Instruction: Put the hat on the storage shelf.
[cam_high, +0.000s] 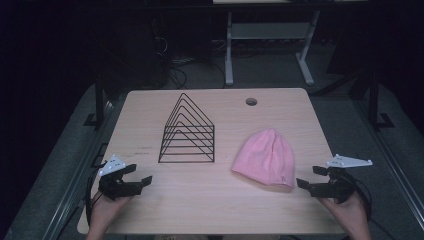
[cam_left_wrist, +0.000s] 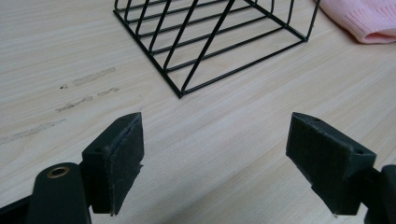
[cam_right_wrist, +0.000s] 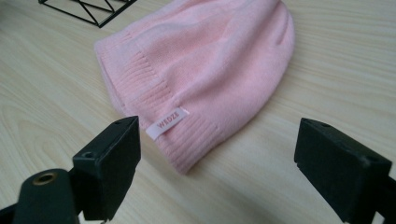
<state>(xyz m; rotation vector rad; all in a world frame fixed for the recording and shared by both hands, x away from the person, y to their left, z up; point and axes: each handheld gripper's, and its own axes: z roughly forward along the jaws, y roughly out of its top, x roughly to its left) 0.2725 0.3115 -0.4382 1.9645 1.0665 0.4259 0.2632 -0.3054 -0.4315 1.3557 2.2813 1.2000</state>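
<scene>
Fingers (cam_right_wrist: 107, 170) of the right gripper (cam_high: 313, 179) are spread wide with nothing between them. So are the left gripper's (cam_high: 137, 173). A pink hat (cam_high: 265, 157) lies flat on the table (cam_high: 210, 205), near the right gripper. It looks soft, light and floppy. Its ribbed edge is probably the best place to pinch.

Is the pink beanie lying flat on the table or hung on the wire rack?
Lying flat: the pink beanie rests spread on the table, apart from the wire rack.
</scene>
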